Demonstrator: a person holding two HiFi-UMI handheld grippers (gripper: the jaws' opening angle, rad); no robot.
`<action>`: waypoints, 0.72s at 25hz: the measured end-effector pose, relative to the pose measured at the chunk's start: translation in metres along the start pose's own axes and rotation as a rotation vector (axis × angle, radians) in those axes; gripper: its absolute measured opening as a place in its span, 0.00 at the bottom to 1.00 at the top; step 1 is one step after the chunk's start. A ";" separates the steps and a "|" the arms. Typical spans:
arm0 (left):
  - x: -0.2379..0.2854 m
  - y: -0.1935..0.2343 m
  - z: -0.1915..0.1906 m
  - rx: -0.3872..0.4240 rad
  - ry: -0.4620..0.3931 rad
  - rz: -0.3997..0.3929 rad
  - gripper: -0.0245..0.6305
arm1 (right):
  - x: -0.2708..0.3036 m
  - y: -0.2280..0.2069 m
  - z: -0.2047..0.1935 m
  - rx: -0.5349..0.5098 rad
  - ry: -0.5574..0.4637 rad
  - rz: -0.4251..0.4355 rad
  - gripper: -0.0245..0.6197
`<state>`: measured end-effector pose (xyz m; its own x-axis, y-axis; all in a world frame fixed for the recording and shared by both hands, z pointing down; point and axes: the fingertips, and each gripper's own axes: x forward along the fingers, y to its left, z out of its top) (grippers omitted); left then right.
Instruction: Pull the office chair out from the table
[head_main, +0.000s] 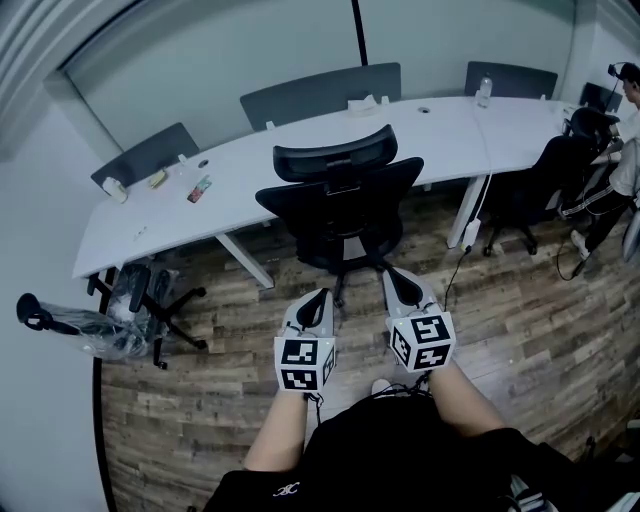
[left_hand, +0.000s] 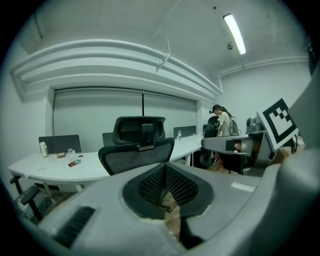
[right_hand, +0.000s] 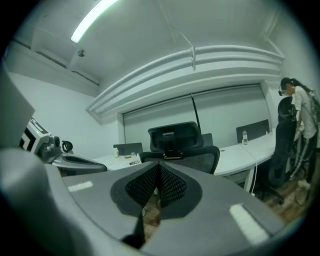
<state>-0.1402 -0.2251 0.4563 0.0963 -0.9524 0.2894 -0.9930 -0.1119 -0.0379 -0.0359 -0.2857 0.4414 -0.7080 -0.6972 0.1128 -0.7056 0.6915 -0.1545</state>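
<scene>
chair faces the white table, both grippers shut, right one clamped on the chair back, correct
No. The right gripper is shut, but on nothing: the right gripper view shows its fingers closed on empty air, short of the office chair. The rest holds.

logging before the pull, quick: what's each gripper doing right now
Left gripper: closed, holding nothing.
Right gripper: closed, holding nothing.

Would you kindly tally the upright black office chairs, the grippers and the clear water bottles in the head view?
Upright black office chairs: 2
Grippers: 2
Clear water bottles: 1
Total: 5
</scene>
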 end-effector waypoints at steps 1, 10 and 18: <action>0.008 0.001 0.001 0.004 0.004 0.000 0.05 | 0.007 -0.006 0.000 0.001 0.007 0.003 0.05; 0.058 0.020 0.004 -0.006 0.035 0.023 0.05 | 0.055 -0.040 0.003 -0.010 0.045 0.012 0.05; 0.091 0.063 0.010 0.102 0.076 0.087 0.05 | 0.094 -0.074 0.001 -0.107 0.101 -0.022 0.06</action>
<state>-0.1936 -0.3218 0.4706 0.0013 -0.9358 0.3526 -0.9849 -0.0622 -0.1614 -0.0501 -0.4029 0.4627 -0.6878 -0.6937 0.2139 -0.7165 0.6961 -0.0464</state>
